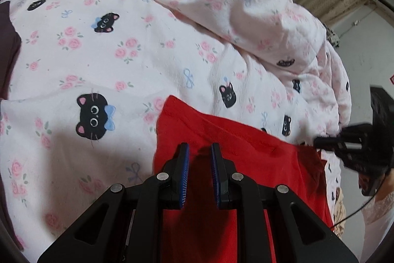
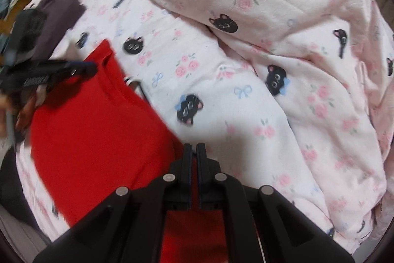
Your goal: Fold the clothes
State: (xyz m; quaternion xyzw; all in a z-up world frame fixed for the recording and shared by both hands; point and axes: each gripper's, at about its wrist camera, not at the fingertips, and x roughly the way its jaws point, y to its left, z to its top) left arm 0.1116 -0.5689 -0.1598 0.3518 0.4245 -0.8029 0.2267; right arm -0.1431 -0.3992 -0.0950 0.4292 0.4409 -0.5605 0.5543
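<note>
A red garment [image 1: 246, 159] lies on a pink bed sheet with black cat faces [image 1: 98, 61]. My left gripper [image 1: 200, 152] is open, its blue-padded fingers a small gap apart just above the red cloth near its left edge. My right gripper [image 2: 194, 152] is shut, or nearly so, on the right edge of the red garment [image 2: 93, 120], which runs under its fingers. The right gripper also shows in the left wrist view [image 1: 320, 141] at the garment's far right corner. The left gripper shows blurred in the right wrist view [image 2: 83, 68] at the garment's top corner.
A bunched quilt in the same cat print [image 2: 270, 16] fills the back and right of the bed. A dark purple garment [image 2: 59, 16] lies at the far left. A curtain and a grey wall [image 1: 357, 46] stand beyond the bed's right side.
</note>
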